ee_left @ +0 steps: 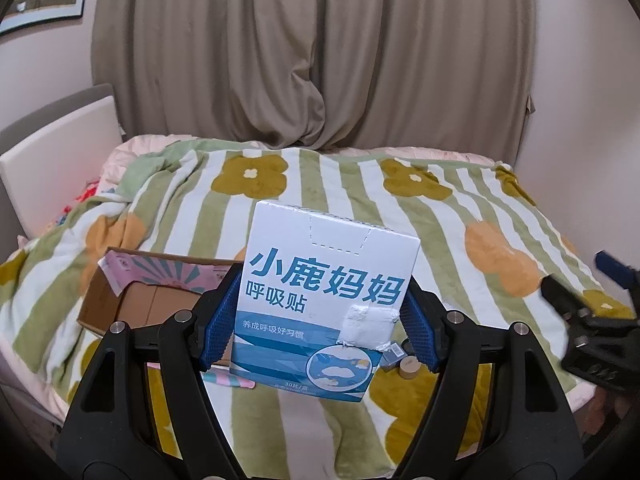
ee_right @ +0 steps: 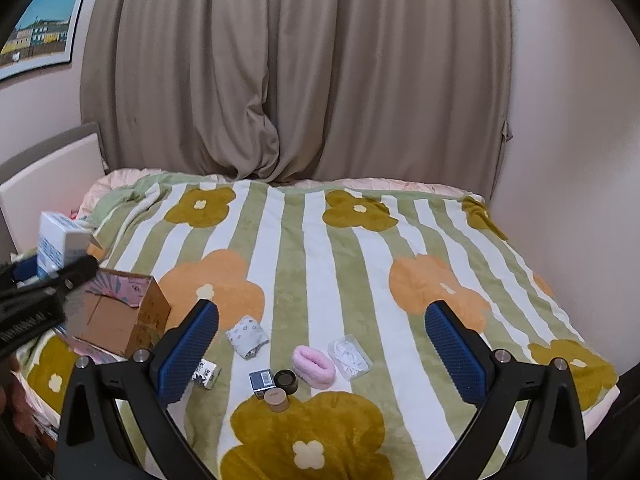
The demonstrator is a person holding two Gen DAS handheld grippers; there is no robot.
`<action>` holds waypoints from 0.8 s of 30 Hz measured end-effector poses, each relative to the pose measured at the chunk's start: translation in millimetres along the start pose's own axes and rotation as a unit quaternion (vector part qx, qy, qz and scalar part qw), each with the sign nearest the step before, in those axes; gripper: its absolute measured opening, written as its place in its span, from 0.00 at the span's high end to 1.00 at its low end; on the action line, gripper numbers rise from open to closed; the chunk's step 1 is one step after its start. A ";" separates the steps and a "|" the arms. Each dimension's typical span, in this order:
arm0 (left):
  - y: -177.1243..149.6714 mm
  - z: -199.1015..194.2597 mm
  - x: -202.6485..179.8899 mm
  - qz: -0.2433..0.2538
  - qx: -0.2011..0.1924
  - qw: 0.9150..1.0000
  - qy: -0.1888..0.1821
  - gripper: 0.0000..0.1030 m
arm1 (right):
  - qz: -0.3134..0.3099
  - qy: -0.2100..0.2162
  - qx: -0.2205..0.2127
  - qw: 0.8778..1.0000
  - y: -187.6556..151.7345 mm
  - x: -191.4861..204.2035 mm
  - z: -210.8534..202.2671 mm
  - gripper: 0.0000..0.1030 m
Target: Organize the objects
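My left gripper is shut on a white and blue carton with large blue print, held above the bed; the same carton shows at the far left of the right wrist view. An open cardboard box lies on the blanket to the left of it, also visible as the cardboard box. My right gripper stands open over small items: a patterned pouch, a pink fluffy scrunchie, a clear packet, a small printed box, a blue box, a black round tin and a tan cylinder.
A striped green and white flower blanket covers the bed. Beige curtains hang behind it, a headboard stands at the left, and walls close the right side. A framed picture hangs upper left.
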State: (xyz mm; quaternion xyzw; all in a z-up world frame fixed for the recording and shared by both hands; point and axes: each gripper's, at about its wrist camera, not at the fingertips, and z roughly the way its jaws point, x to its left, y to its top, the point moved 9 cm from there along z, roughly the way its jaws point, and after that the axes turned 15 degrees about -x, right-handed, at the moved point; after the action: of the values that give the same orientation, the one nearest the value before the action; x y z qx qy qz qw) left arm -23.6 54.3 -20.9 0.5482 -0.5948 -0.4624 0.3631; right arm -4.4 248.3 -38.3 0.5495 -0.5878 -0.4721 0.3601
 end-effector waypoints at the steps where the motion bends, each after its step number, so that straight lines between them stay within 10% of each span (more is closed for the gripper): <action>1: 0.5 -0.1 0.9 -0.001 0.000 1.000 0.001 0.32 | -0.012 0.006 0.006 1.000 -5.8 2.8 7.2 0.00; 13: 2.7 4.3 12.1 0.000 -0.002 1.000 0.012 0.32 | -0.067 0.088 0.155 0.982 -145.6 34.3 103.9 0.01; 24: -3.4 16.1 27.9 -0.003 0.007 1.000 0.024 0.32 | -0.065 0.127 0.250 0.958 -222.3 58.9 140.8 0.33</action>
State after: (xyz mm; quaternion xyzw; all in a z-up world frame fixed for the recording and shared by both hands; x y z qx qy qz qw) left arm -41.4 29.3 -31.2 0.5634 -0.5872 -0.4464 0.3720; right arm -77.0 223.7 -296.9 0.7146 -0.5993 -0.2592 0.2511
